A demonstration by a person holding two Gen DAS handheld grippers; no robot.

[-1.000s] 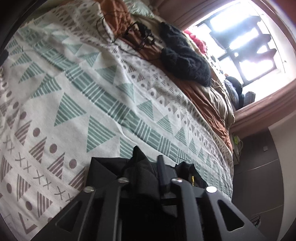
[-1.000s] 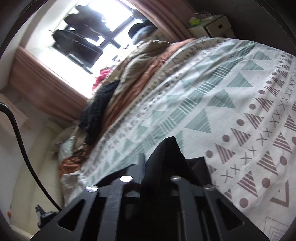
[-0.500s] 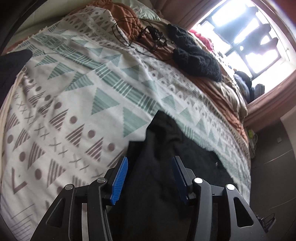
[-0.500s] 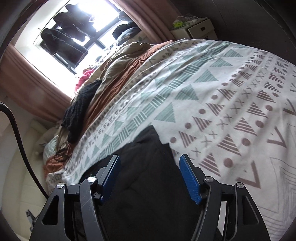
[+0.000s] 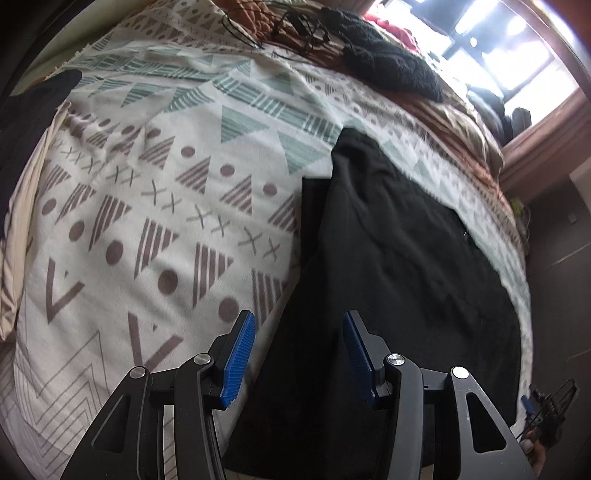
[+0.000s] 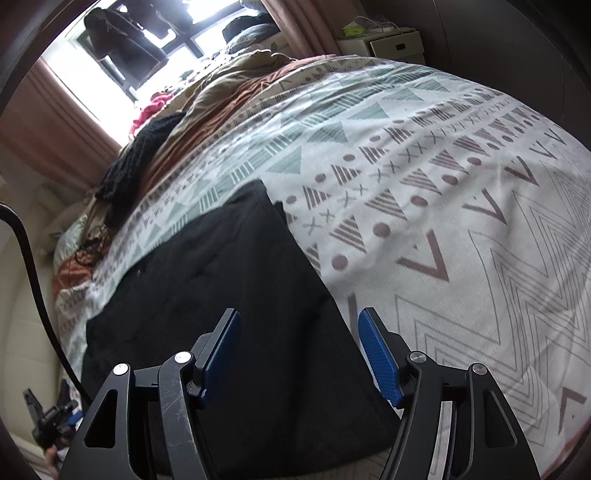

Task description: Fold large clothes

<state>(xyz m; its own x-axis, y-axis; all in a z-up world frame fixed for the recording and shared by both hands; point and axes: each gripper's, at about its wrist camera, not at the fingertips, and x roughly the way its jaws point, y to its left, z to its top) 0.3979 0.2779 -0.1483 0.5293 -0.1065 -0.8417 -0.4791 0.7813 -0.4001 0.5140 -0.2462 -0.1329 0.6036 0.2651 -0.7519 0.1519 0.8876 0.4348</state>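
Note:
A large black garment (image 5: 399, 266) lies spread flat on a bedspread with a triangle and cross pattern (image 5: 147, 206). It also shows in the right wrist view (image 6: 221, 288). My left gripper (image 5: 299, 350) is open and empty, raised above the garment's left edge. My right gripper (image 6: 299, 354) is open and empty, raised above the garment's right edge. Blue pads (image 5: 236, 358) show on the fingers.
A dark knitted garment (image 5: 391, 66) and black cables (image 5: 291, 26) lie on a brown blanket (image 5: 454, 122) at the far side of the bed. A bright window (image 6: 155, 44) is behind. A white nightstand (image 6: 388, 44) stands beyond the bed.
Both grippers were shut on the black garment a second ago. They opened, let it drop flat on the bed, and pulled back and up from it.

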